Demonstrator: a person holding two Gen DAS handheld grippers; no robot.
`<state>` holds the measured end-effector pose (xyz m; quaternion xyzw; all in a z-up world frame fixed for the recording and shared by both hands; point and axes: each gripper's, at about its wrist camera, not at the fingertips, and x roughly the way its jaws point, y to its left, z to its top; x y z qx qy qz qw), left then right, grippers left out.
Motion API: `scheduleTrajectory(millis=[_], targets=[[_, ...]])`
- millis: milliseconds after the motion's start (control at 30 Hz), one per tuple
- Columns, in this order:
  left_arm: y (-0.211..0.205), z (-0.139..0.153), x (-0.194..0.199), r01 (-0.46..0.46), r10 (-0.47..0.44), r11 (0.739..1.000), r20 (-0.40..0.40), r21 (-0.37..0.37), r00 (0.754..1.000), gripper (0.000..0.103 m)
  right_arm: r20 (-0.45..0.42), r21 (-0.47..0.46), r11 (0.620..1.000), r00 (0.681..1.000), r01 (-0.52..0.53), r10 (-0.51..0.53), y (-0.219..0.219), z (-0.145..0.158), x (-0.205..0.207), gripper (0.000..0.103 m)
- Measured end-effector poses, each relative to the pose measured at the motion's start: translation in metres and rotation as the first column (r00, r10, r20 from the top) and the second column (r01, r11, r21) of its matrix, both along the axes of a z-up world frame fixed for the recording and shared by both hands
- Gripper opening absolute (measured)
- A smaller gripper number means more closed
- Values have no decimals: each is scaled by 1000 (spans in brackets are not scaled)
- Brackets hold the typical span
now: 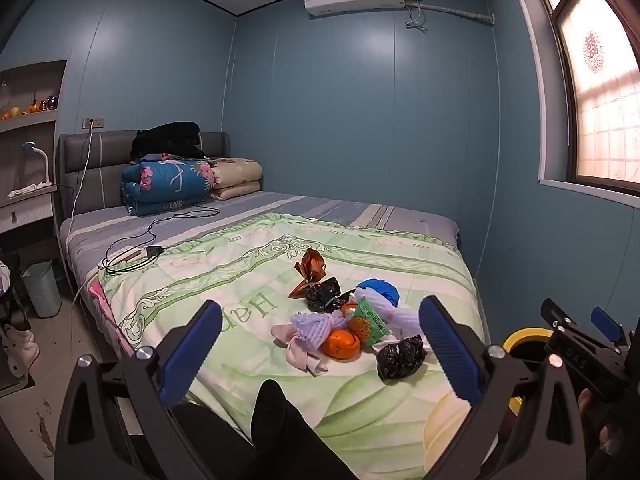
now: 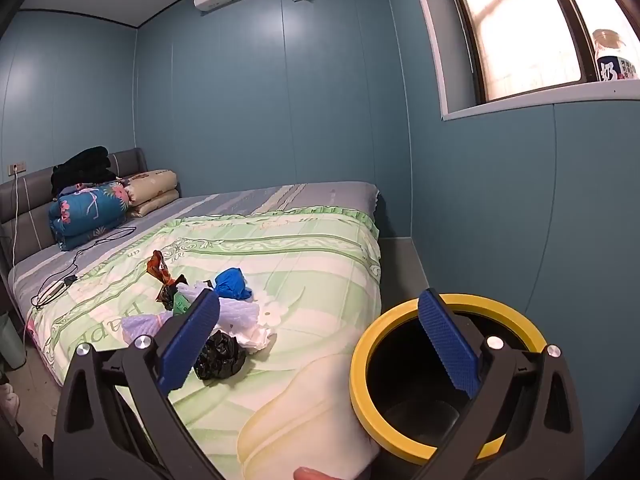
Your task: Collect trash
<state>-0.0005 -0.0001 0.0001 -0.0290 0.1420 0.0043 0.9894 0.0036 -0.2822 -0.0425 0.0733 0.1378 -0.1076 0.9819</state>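
Nothing is collected yet, judging by the scene: the trash (image 1: 344,320) lies in a loose heap on the green quilt (image 1: 240,280) of the bed, with black bags, foam nets, an orange wrapper, a blue wad and tangerines touching one another. The bin (image 2: 404,320), yellow-rimmed and seemingly empty, stands just beside the bed's corner. The left hand-held gripper (image 1: 320,344) hangs released, jaws wide, short of the heap; the right hand-held gripper (image 2: 320,340) is likewise released, between heap and bin. The next move probably calls for lowering one gripper onto an outlying piece, such as the near black bag (image 1: 400,356), and closing on it alone.
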Motion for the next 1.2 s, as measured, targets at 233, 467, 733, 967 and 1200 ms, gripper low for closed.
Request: scheduleTrajectory(millis=[233, 467, 733, 967, 1200], targets=[[-1, 2, 2, -2, 2, 1000, -20, -11, 1000, 95, -6, 6, 1000, 1000, -4, 5, 0, 0, 0, 95], [2, 2, 3, -3, 2, 1000, -25, -12, 1000, 95, -2, 5, 1000, 1000, -5, 5, 0, 0, -1, 95], [2, -2, 5, 4, -4, 1000, -22, -15, 1000, 95, -6, 8, 1000, 1000, -7, 7, -1, 1, -1, 95], [-1, 0, 3, 6, -7, 1000, -21, -13, 1000, 95, -13, 4, 1000, 1000, -7, 7, 0, 0, 0, 95], [-1, -1, 2, 6, -7, 1000, -19, -15, 1000, 95, -17, 1, 1000, 1000, -8, 8, 2, 0, 1, 95]])
